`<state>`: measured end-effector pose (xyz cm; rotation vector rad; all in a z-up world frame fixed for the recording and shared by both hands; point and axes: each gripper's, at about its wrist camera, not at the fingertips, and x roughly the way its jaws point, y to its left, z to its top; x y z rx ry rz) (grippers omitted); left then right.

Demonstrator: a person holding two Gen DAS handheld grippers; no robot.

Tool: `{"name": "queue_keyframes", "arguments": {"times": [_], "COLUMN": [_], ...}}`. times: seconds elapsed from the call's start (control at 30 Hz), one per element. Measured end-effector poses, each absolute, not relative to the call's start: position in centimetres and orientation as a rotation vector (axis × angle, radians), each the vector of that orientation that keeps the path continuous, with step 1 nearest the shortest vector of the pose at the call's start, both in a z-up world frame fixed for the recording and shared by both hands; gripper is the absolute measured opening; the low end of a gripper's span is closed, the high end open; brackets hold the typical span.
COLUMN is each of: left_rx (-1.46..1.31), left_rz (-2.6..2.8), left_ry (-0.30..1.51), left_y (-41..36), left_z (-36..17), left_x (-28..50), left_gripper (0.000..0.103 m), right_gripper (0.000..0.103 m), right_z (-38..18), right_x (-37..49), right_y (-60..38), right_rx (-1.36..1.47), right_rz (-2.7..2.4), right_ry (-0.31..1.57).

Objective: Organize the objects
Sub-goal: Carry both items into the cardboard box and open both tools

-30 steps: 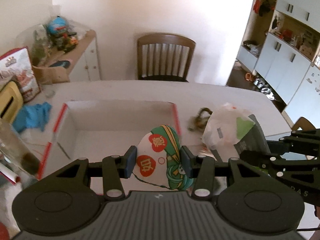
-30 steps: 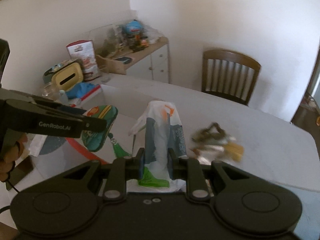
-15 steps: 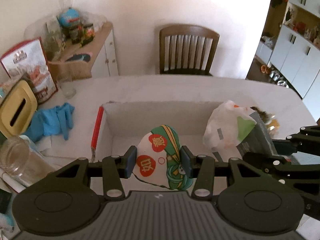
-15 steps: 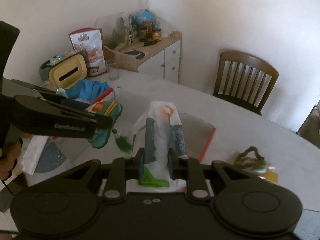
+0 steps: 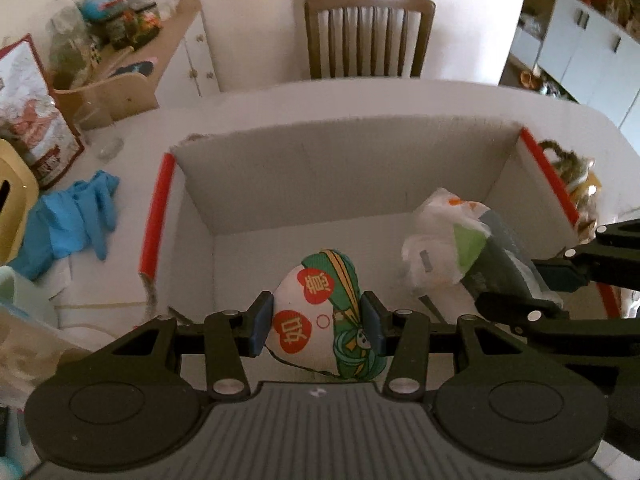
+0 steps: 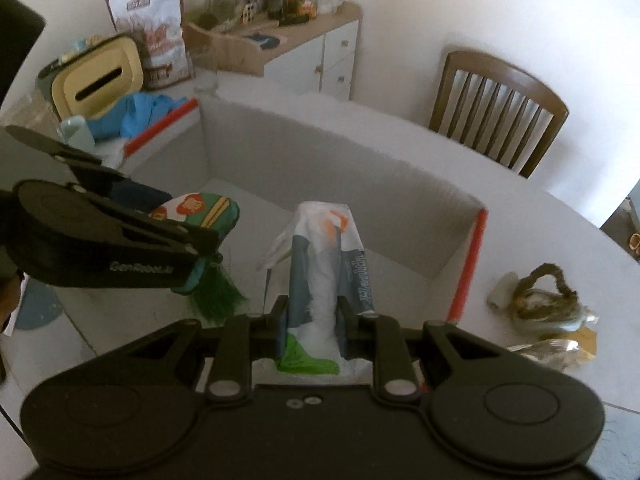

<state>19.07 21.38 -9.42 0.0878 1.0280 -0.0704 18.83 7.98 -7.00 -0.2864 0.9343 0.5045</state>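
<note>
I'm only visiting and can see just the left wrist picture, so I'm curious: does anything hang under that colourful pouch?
Observer: Yes. The right wrist view shows a green tassel dangling below the pouch, which the left gripper grips above the box.
Operator: And the bag beside it, is there any writing on it?
Observer: The bag, clamped in the right gripper, reads "Health" on its side.
</note>
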Motion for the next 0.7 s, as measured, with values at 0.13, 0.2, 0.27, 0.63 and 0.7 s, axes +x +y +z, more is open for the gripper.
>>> {"name": "queue_keyframes", "arguments": {"times": [0.13,0.2,0.27,0.63,0.7], "left_rx": [0.109,0.118,0.122,0.117,0.121], "left_rz": [-0.093,-0.102,-0.108,-0.136,-0.142], "left_ry": [1.072,1.091,1.106,1.156,1.152], "left_y": [21.0,20.8,20.7,20.9,20.8], "left_z": [-10.5,-11.0,-11.3,-12.5,-12.5], "left_x": [19.3,19.4,19.4,19.3,19.1], "left_gripper": [0.048,0.048,0.048,0.051,0.053], "right_gripper": [0.022,0.022,0.022,0.025,0.028], "right_z": [-8.1,-8.4,-8.7,-10.1,-10.1], "right_x": [19.1,19.0,18.8,18.9,18.9], "right_y": [8.3,8.4,8.6,8.9,9.0], "right_rx": [-0.294,-0.303,-0.31,-0.32,-0.319], "right_rz": [0.504,0.512,0.517,0.497,0.496], "right_ry": [0.976,0.993,1.007,1.065,1.063]}}
